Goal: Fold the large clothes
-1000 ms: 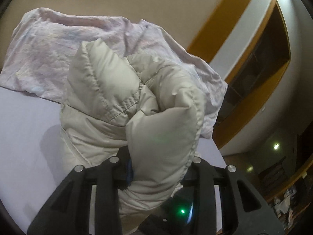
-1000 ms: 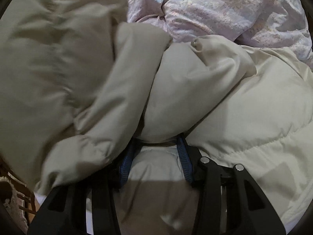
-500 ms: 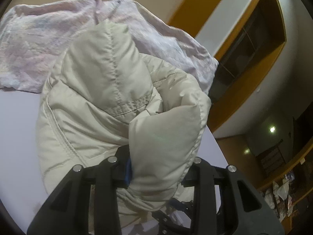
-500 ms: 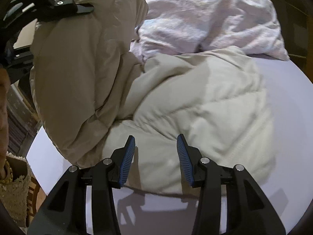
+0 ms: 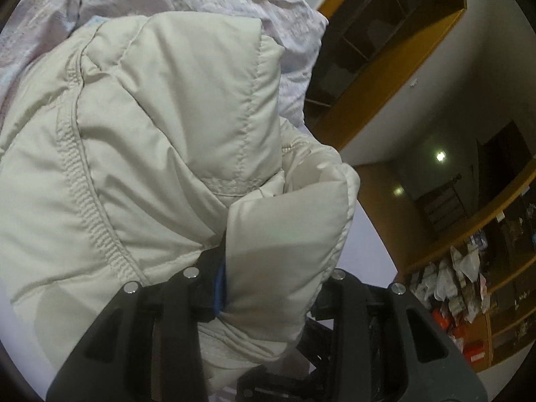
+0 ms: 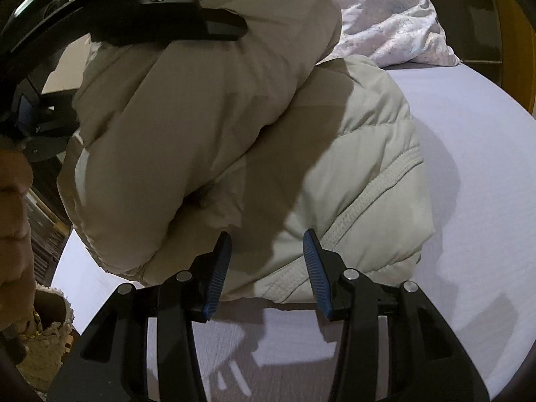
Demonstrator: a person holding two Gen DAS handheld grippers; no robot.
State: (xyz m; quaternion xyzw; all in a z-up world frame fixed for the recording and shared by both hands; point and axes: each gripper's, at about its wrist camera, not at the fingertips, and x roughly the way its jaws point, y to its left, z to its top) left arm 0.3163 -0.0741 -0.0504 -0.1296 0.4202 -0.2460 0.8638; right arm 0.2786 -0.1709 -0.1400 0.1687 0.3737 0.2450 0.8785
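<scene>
A cream quilted puffer jacket (image 5: 150, 154) fills the left wrist view. My left gripper (image 5: 278, 278) is shut on a thick fold of it and holds that part lifted; its fingertips are hidden in the padding. In the right wrist view the jacket (image 6: 351, 154) lies bunched on the pale lilac bed sheet (image 6: 469, 167), with the lifted part draped over the left gripper's black frame (image 6: 160, 20) at the top left. My right gripper (image 6: 266, 258) is open and empty, just short of the jacket's near hem.
A crumpled pink-white duvet (image 6: 385, 13) lies behind the jacket at the bed's far side. Wooden shelving (image 5: 385, 50) and cluttered shelves (image 5: 469, 284) stand to the right. The person's body (image 6: 16, 217) is at the left edge.
My right gripper let go of the jacket, opened and drew back toward the bed's near edge. My left gripper lifted its fold higher and over the rest of the jacket.
</scene>
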